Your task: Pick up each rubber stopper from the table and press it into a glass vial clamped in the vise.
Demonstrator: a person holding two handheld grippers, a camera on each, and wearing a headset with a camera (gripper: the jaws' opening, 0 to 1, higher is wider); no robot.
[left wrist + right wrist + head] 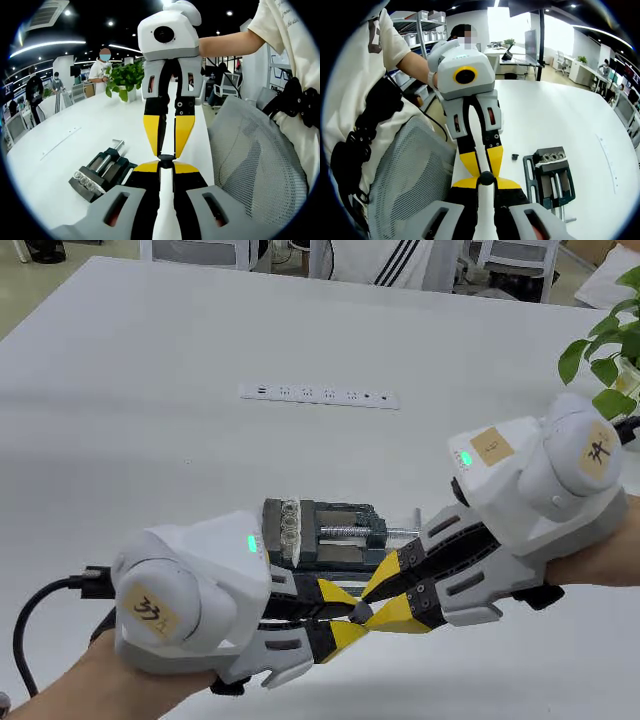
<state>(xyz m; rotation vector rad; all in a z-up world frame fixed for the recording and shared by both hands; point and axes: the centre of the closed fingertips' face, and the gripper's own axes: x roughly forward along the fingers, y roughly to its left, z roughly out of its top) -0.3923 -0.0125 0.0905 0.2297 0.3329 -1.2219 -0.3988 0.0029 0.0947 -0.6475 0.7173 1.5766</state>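
The rubber stopper, judged light, soft and best taken by its sides, is seen pinched where the nearly closed tips of the left gripper and right gripper meet, though which pair bears it cannot be told.
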